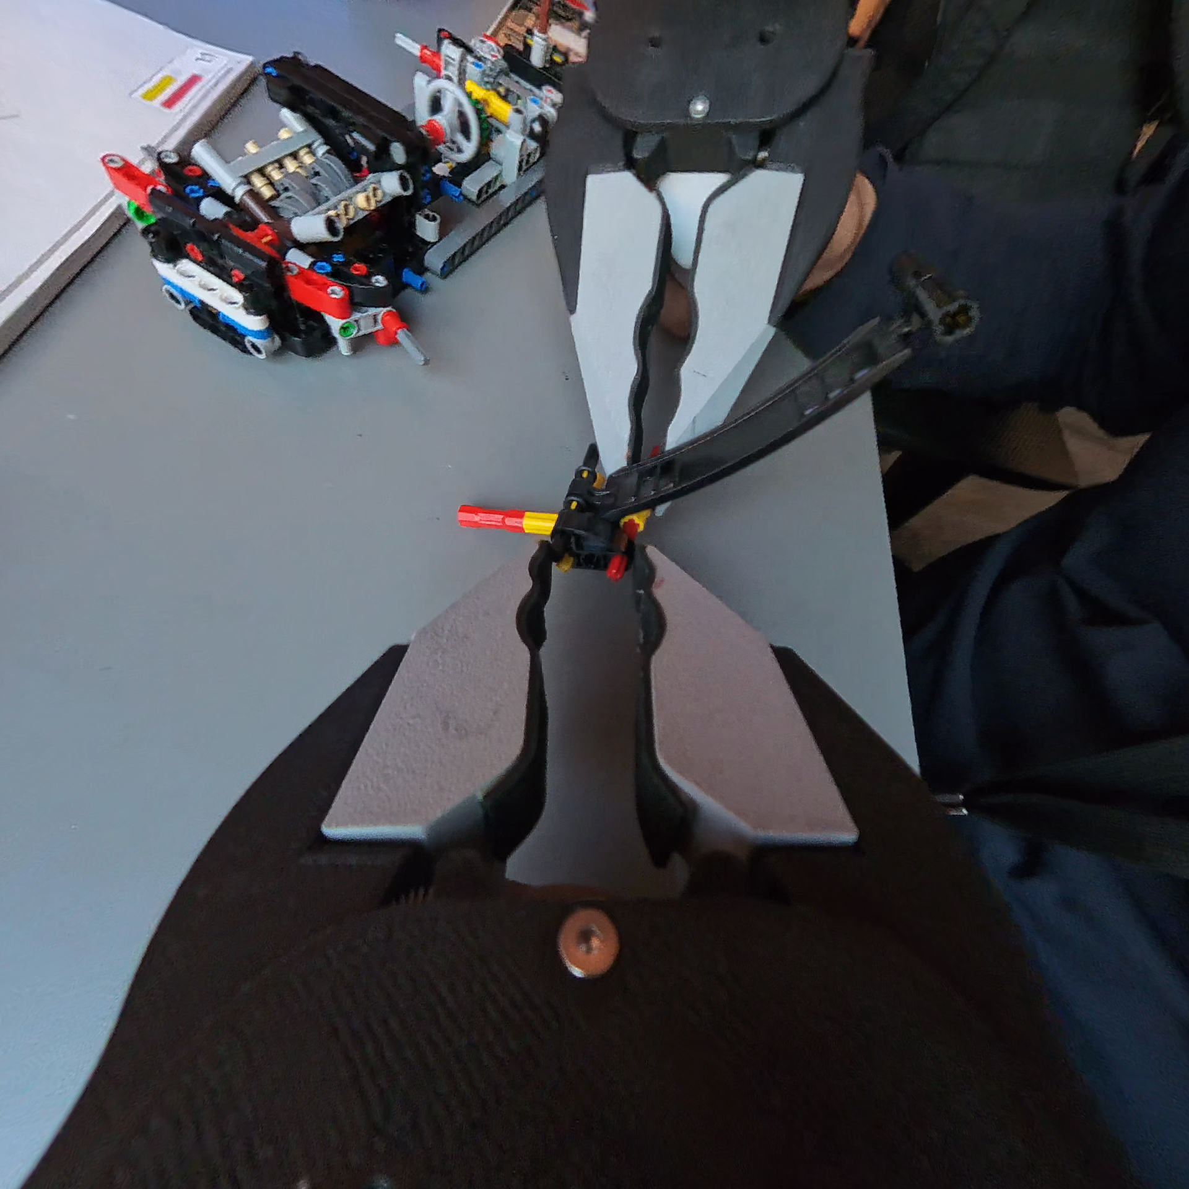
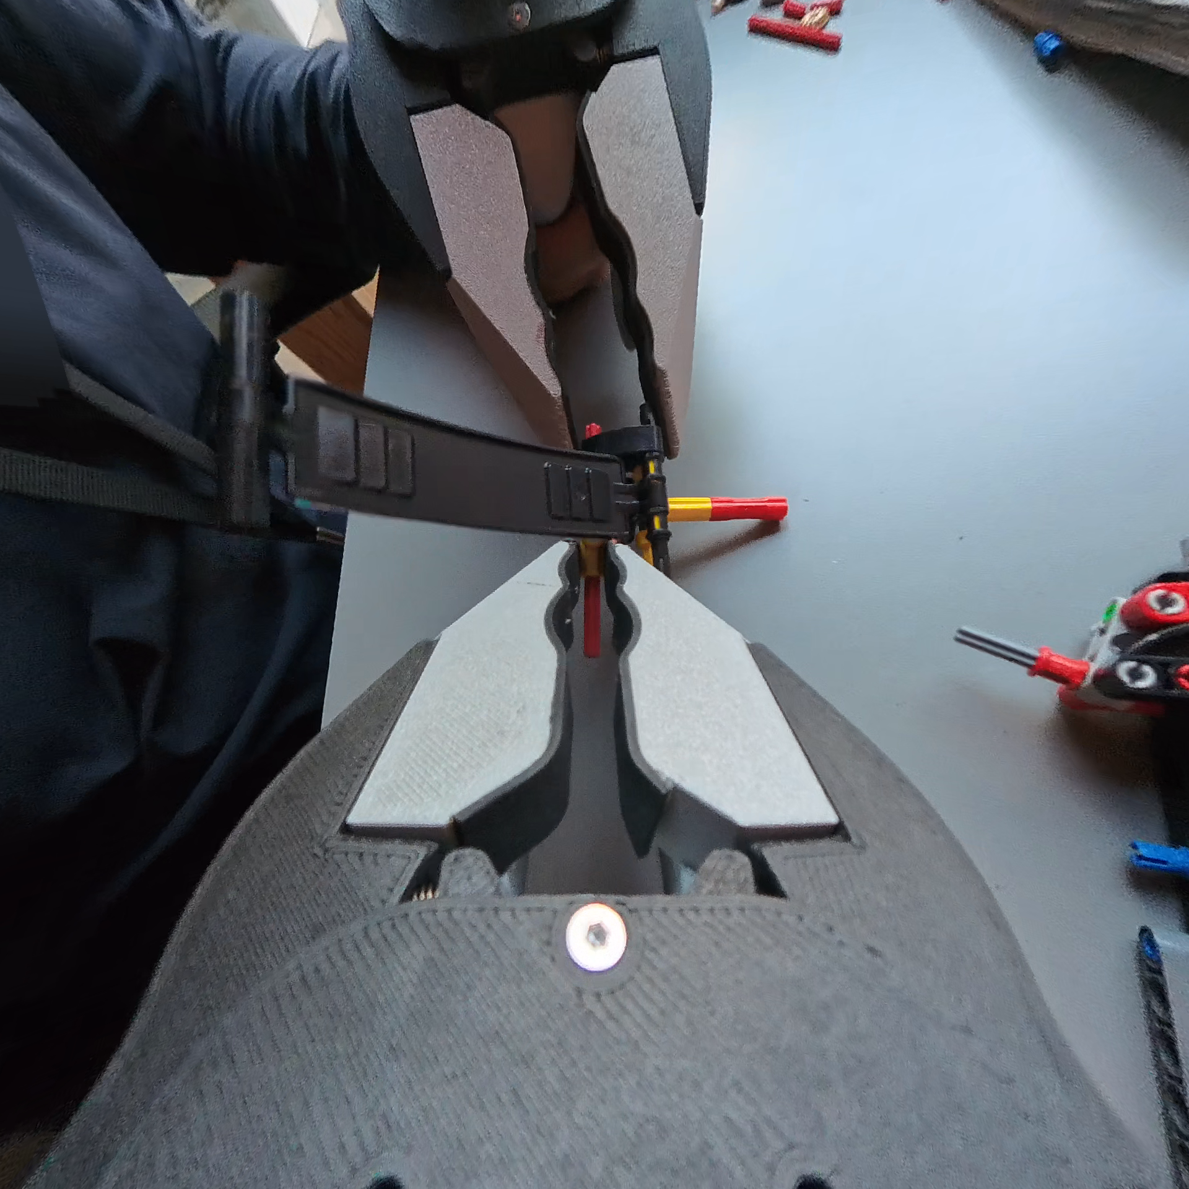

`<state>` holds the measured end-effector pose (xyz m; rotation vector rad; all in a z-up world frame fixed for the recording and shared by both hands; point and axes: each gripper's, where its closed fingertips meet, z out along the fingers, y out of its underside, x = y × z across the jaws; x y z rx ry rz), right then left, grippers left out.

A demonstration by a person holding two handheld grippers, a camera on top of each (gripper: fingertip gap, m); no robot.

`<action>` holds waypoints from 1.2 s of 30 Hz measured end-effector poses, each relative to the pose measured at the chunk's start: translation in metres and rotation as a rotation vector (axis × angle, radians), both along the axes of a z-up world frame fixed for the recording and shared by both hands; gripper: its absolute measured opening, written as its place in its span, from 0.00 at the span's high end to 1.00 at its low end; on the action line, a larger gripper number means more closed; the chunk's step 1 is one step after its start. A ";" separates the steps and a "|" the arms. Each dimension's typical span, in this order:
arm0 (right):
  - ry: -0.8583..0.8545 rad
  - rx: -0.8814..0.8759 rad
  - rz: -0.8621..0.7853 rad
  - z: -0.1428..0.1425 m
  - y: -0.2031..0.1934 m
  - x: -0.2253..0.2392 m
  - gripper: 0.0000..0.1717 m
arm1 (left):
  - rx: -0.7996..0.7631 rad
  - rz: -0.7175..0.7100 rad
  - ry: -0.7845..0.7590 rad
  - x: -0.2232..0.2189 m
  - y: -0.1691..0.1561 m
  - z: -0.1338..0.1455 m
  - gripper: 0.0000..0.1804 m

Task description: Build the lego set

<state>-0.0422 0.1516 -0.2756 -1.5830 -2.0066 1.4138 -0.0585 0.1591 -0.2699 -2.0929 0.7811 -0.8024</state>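
Left hand-held gripper (image 1: pixel 589 556) part-closed, tips clamping the black hub of a small brick assembly (image 1: pixel 589 531). Right hand-held gripper (image 2: pixel 592 560) nearly shut on its red axle (image 2: pixel 592 617). Long black panel (image 2: pixel 450 476) juts sideways; assembly hangs above grey worktop (image 1: pixel 257 515).

Wrist cams opposed, close, sharing table (image 1: pixel 257 515).
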 end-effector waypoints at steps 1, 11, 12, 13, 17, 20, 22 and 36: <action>0.012 -0.009 -0.015 0.002 0.002 -0.001 0.97 | -0.023 0.008 -0.018 -0.001 0.001 0.000 0.87; 0.159 0.088 -0.171 0.020 0.019 -0.010 0.81 | -0.173 0.078 -0.094 -0.012 0.005 -0.008 0.88; 0.165 0.123 -0.202 0.020 0.022 -0.014 0.73 | -0.170 0.060 -0.092 -0.010 0.002 -0.008 0.88; 0.169 0.159 -0.230 0.020 0.026 -0.018 0.67 | -0.170 0.049 -0.084 -0.008 0.001 -0.008 0.88; 0.214 0.152 -0.281 0.035 0.030 -0.029 0.70 | -0.160 0.021 -0.071 -0.005 -0.003 -0.009 0.88; 0.176 0.031 -0.410 0.035 0.052 -0.036 0.82 | -0.143 0.001 -0.083 -0.003 -0.005 -0.005 0.88; 0.117 -0.085 -0.433 0.028 0.060 -0.037 0.79 | -0.135 0.005 -0.084 -0.003 -0.005 -0.004 0.88; 0.159 0.168 -0.148 0.014 0.025 -0.003 0.86 | -0.133 0.060 -0.206 -0.017 0.002 0.009 0.88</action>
